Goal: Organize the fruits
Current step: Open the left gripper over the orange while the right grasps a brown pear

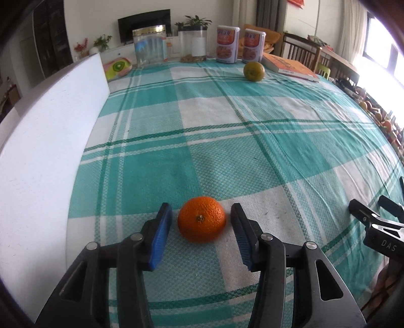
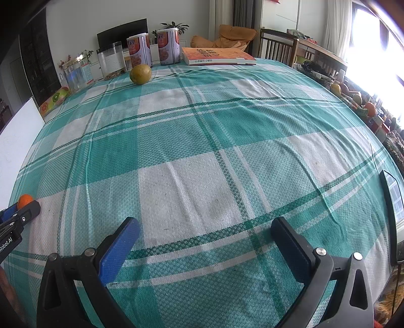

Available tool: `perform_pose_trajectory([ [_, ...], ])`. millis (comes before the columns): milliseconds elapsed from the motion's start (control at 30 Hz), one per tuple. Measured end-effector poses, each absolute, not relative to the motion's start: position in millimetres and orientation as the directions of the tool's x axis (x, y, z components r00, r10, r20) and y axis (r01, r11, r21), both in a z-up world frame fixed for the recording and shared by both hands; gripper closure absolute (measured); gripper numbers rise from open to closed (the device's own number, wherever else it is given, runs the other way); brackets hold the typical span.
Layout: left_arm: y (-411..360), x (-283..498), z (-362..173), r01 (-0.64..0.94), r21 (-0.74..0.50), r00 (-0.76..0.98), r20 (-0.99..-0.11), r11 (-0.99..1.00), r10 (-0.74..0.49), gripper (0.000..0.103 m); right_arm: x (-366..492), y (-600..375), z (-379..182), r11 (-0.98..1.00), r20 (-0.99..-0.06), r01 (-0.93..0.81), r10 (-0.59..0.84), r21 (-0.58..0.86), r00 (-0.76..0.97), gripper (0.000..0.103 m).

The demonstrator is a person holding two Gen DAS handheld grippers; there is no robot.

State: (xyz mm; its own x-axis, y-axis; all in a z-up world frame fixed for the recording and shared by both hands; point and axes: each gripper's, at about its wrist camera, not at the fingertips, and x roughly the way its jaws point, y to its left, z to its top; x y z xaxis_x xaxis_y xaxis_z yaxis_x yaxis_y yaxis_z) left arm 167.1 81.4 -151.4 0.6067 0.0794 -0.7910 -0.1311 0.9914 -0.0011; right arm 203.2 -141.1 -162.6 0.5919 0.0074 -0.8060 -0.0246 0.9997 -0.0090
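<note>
Straddling the orange [image 1: 201,220] with pads apart, the left hand-held gripper [image 1: 201,222] should close squarely at mid-height; the right hand-held gripper [image 2: 205,243] gapes wide, empty.

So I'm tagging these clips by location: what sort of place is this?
Most likely a home living and dining room: a table under a teal-and-white checked tablecloth, a black flat television with potted green houseplants on the far sideboard, and brown wooden dining chairs.
</note>
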Motion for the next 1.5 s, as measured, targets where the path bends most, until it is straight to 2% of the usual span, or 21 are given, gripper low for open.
perform_pose_trajectory([
  [33, 82.1, 167.7, -152.4, -0.145, 0.02, 0.615, -0.782, 0.989, 0.106, 0.019, 203.2, -140.8, -162.5, 1.0, -0.806, -0.025, 0.007, -0.009, 0.592, 0.0],
  [267, 87.1, 173.1, -158.4, -0.154, 0.004, 0.594, -0.799, 0.988, 0.096, 0.009, 203.2, -140.6, -162.4, 1.0, -0.806, -0.025, 0.007, -0.01, 0.592, 0.0],
  [1500, 87.4, 174.0, -158.6, -0.154, 0.005, 0.594, -0.798, 0.988, 0.097, 0.008, 203.2, -140.7, -162.3, 1.0, -0.806, -0.027, 0.008, -0.009, 0.592, 0.0],
])
